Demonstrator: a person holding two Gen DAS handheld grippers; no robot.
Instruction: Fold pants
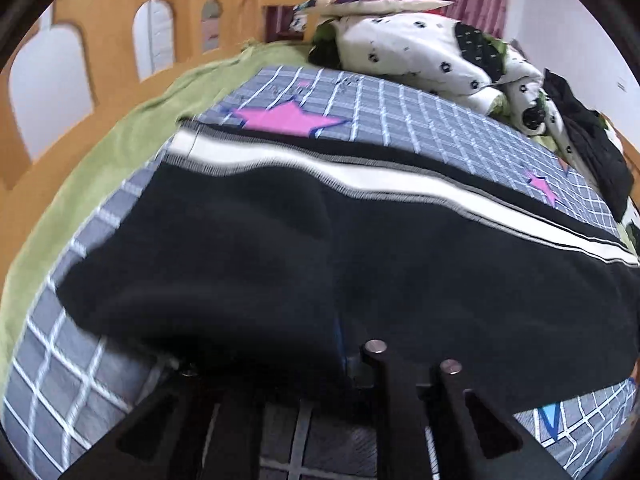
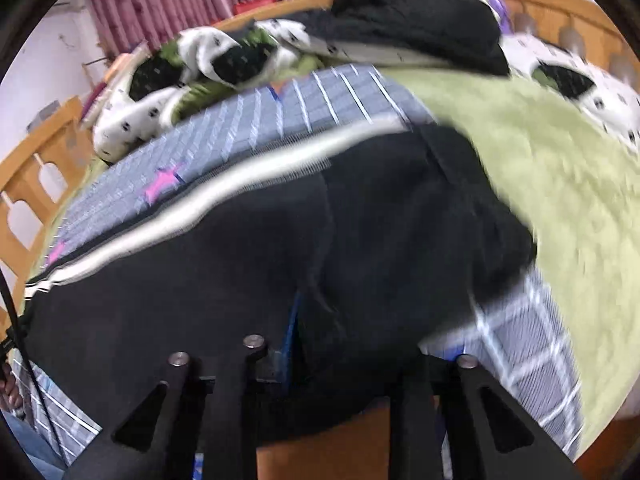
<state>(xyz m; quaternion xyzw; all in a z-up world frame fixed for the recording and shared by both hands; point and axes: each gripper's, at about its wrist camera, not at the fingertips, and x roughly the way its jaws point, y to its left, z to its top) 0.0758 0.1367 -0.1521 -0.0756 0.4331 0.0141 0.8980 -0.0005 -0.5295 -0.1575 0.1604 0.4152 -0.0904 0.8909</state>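
The pants (image 1: 320, 248) are laid across a bed, on a grey checked blanket (image 1: 420, 120) with pink stars (image 1: 286, 119), which lies over a green sheet (image 1: 120, 148). A white side stripe (image 1: 360, 178) runs along the far edge of the garment.

In the left wrist view, a wooden bed rail (image 1: 100, 52) is seen at the far left, and a heap of spotted bedding (image 1: 420, 52) with a pillow on top is seen at the back. The left tool (image 1: 340, 364) is positioned at the near edge of the pants. Its fingers are largely covered by black cloth; whether it is clenched on the fabric or released cannot be told.

In the right wrist view, the pants (image 2: 280, 264) fill the middle, with the sheet (image 2: 540, 184) to the right and dark clothing (image 2: 420, 20) piled at the back. The right tool (image 2: 340, 360) is also set at the near edge of the garment. Its fingers (image 2: 466, 362) stand apart with cloth draped over the gap, but a grip cannot be confirmed because of motion blur.

The task is judged to be at an early stage. The legs appear to be laid one upon the other lengthwise, though this is not certain. The folds across the length are not yet done and remain to be made.
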